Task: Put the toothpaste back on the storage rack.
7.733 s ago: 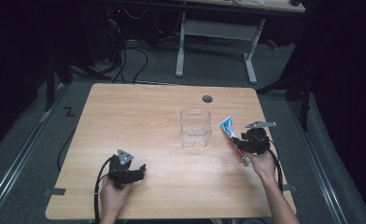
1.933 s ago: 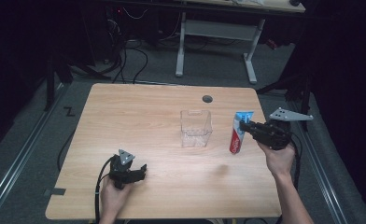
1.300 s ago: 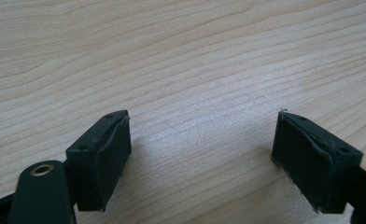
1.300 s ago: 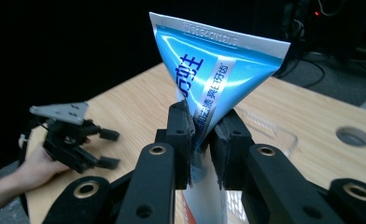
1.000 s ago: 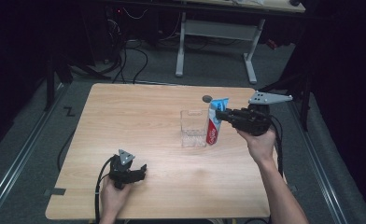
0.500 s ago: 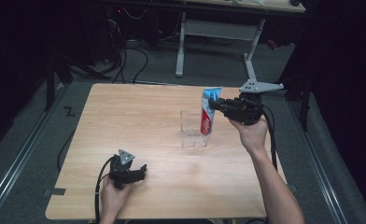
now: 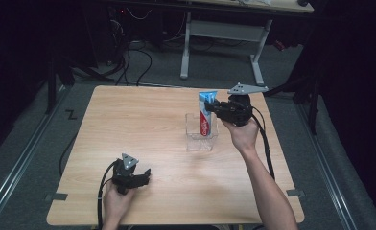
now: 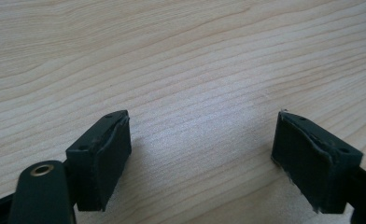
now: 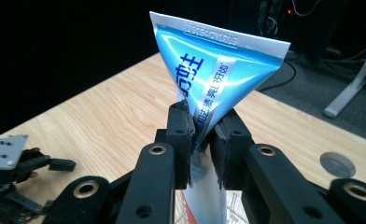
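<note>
Nearest to me, at about seven o'clock on the table (image 7: 143, 124), my left gripper (image 7: 137, 178) rests low on the wood with its jaws spread wide and nothing between them; the left gripper view has bare wood grain between the two black pads (image 8: 102, 156).

Farther out, at roughly one o'clock from the table's middle, stands the clear container (image 7: 200, 136), an open-topped, see-through box. My right gripper (image 7: 215, 106) is clamped on the toothpaste tube (image 7: 206, 115), which hangs upright with its flat crimped end up and its red lower part down inside the container's walls. I cannot tell whether the cap end touches the bottom. In the right gripper view the tube (image 9: 218, 84) is pinched just under its blue upper part, and the pads hide the stretch between them.

Beyond the container, near twelve o'clock at the far edge, a round grey disc (image 9: 337, 164) sits flush in the tabletop. Past the table, a white desk frame (image 7: 224, 33) stands on the dark floor at twelve o'clock; the cables beside it are hard to make out in the gloom.
</note>
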A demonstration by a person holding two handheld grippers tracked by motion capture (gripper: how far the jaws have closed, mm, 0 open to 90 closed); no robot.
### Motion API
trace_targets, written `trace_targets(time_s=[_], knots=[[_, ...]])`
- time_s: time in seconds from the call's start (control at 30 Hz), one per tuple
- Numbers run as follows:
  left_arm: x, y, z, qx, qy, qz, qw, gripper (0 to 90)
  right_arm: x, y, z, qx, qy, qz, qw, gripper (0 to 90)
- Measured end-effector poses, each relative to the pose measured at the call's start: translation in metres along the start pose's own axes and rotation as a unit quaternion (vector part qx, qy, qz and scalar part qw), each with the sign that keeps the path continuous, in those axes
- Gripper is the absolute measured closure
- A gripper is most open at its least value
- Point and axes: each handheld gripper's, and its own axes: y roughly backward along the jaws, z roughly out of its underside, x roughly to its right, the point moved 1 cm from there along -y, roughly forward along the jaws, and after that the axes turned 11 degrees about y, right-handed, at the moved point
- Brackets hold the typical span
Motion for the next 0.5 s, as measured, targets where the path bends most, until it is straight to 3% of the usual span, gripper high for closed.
trace_targets(time_s=[0.2, 0.5], knots=[[0.0, 0.0, 0.0, -0.001, 0.0, 0.0, 1.0, 19.8, 0.002, -0.015, 0.011, -0.021, -0.004, 0.01, 0.9997, 77.6], [0.0, 0.0, 0.0, -0.001, -0.001, 0.0, 1.0, 19.7, 0.005, -0.022, 0.025, -0.034, -0.017, 0.021, 0.999, 77.5]])
